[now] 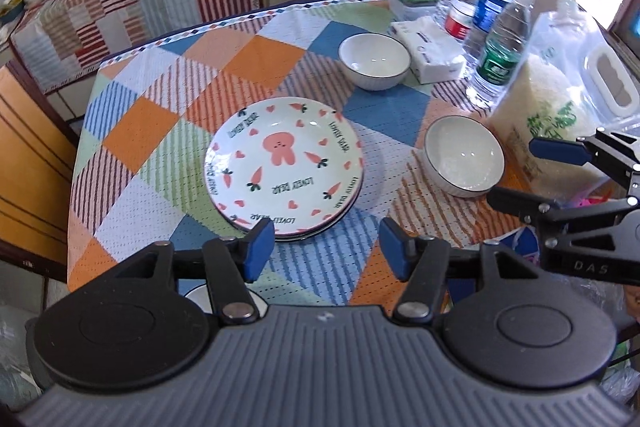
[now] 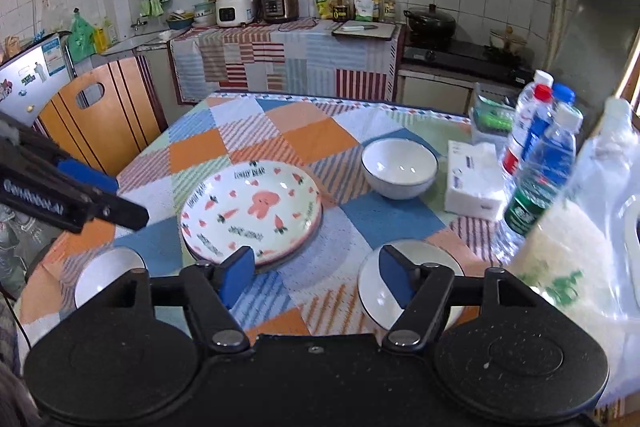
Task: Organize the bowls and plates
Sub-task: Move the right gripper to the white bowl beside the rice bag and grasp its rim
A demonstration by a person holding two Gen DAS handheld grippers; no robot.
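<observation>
Plate stack (image 1: 284,163) at table (image 1: 160,115) centre. Left hand-held gripper (image 1: 326,245) empty, jaws apart, just near of stack. Right hand-held gripper (image 2: 318,277) wide, empty; near bowl (image 2: 412,283) directly below it, far bowl (image 2: 399,167) beyond.

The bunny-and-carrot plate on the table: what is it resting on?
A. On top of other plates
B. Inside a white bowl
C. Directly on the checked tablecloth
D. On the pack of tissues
A: in the left wrist view the bunny-and-carrot plate shows the rims of other plates stacked directly beneath its edge.
</observation>
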